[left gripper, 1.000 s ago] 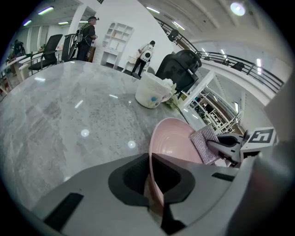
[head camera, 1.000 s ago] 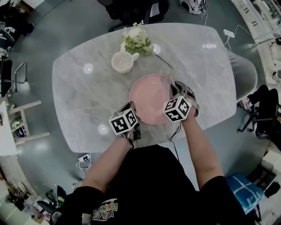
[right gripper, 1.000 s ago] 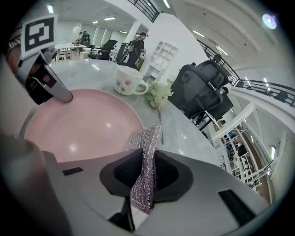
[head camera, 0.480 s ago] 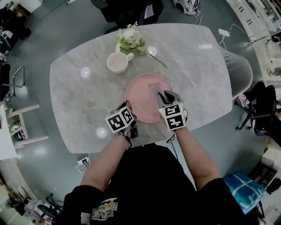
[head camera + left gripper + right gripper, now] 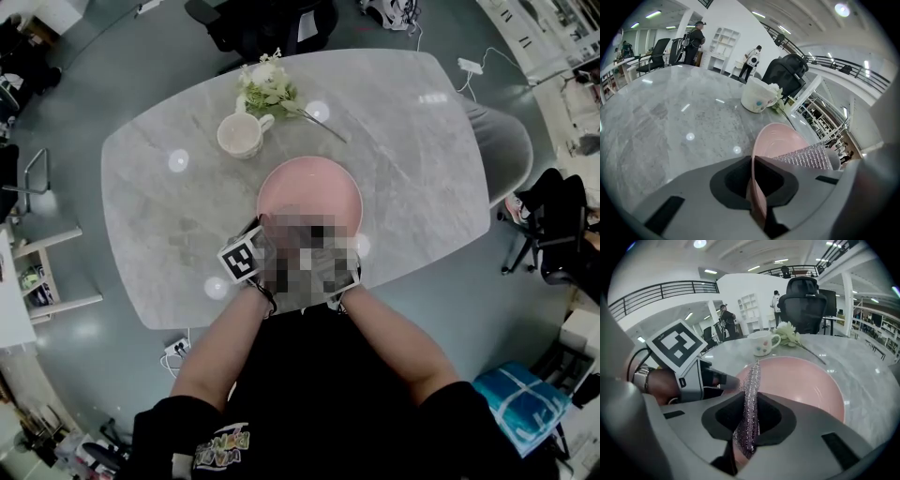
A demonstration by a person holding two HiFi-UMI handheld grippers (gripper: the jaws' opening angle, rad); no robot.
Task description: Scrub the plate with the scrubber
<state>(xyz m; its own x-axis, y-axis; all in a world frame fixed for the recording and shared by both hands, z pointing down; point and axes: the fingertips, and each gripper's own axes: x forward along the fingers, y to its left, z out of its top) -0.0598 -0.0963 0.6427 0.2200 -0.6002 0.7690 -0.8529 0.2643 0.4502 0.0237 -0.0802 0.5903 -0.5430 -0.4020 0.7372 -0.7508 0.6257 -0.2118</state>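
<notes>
Plate: the pink plate (image 5: 309, 192) sits on the marble table (image 5: 422, 159), close to the near edge where the person stands and about midway along it. It looks to be lying flat.
Left gripper: the left gripper (image 5: 757, 187) is clamped on the plate's near rim, and the rim runs straight through the closed jaws.
Right gripper: the right gripper (image 5: 749, 423) is pinched on the scrubber (image 5: 751, 385), a silvery mesh pad that sticks out past the jaws over the near part of the plate, just beside the left gripper.
Other things: a white mug (image 5: 239, 134) and a sprig of flowers (image 5: 267, 84) stand beyond the plate, towards the far edge.
Step in hand: I'd say scrubbing, one gripper steadying the plate and the other working the pad.
Risk, plate: only a thin bite holds the rim, so a hard push could work the plate loose and send it off the near edge.
Risk, scrubber: only a narrow fold is held, and dragging it could pull it out of the jaws.
Risk, grippers: they are very close together, so a wide stroke could knock one against the other.
</notes>
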